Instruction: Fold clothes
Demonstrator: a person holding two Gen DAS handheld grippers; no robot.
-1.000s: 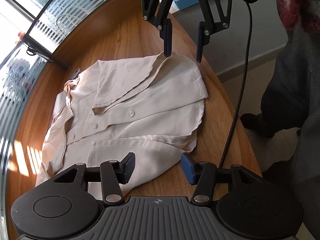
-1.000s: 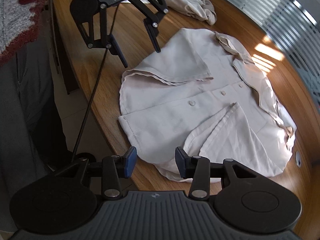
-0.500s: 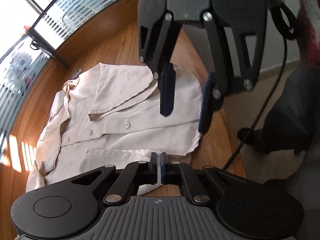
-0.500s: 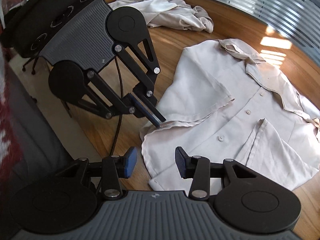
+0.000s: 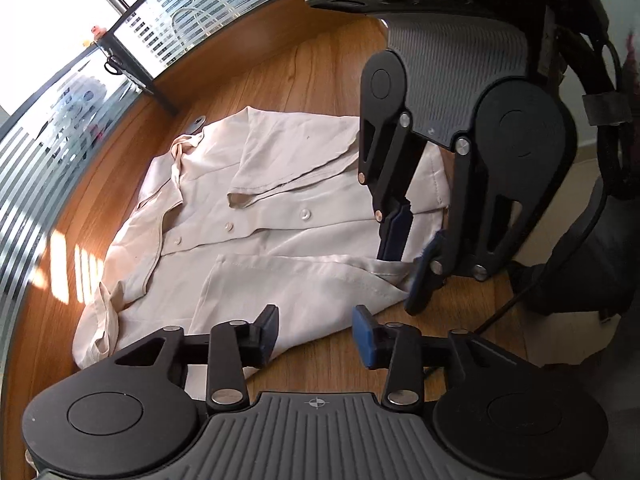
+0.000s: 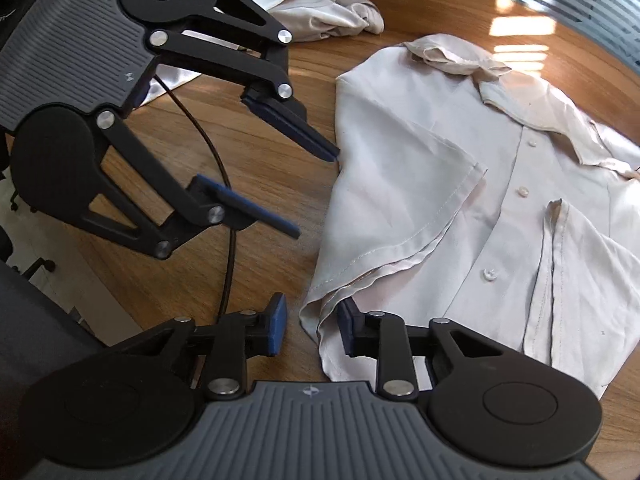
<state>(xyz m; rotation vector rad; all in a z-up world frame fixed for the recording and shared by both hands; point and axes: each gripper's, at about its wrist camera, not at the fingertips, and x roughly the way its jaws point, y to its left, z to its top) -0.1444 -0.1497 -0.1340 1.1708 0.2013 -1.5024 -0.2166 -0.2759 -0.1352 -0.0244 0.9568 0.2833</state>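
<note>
A cream short-sleeved button shirt (image 5: pixel 280 240) lies face up on the wooden table (image 5: pixel 320 72), both sleeves folded in over its front. My left gripper (image 5: pixel 316 332) is open at the shirt's side edge, one finger over cloth and the other over bare wood. In the right wrist view the left gripper (image 6: pixel 314 194) has its upper fingertip touching the edge of the shirt (image 6: pixel 440 200). My right gripper (image 6: pixel 312 326) is open, with the layered hem corner lying between its fingers. From the left wrist, the right gripper (image 5: pixel 408 264) stands over that same corner.
A heap of pale clothes (image 6: pixel 320 4) lies at the far end of the table. A black cable (image 6: pixel 228 240) hangs over the table edge. Striped glass (image 5: pixel 36 168) runs along the far side. A person's dark trouser leg (image 5: pixel 600 260) stands by the near edge.
The left gripper, shut on the shirt's edge half a second ago, has opened. The right gripper has come down close to the hem corner, which now lies between its fingers.
</note>
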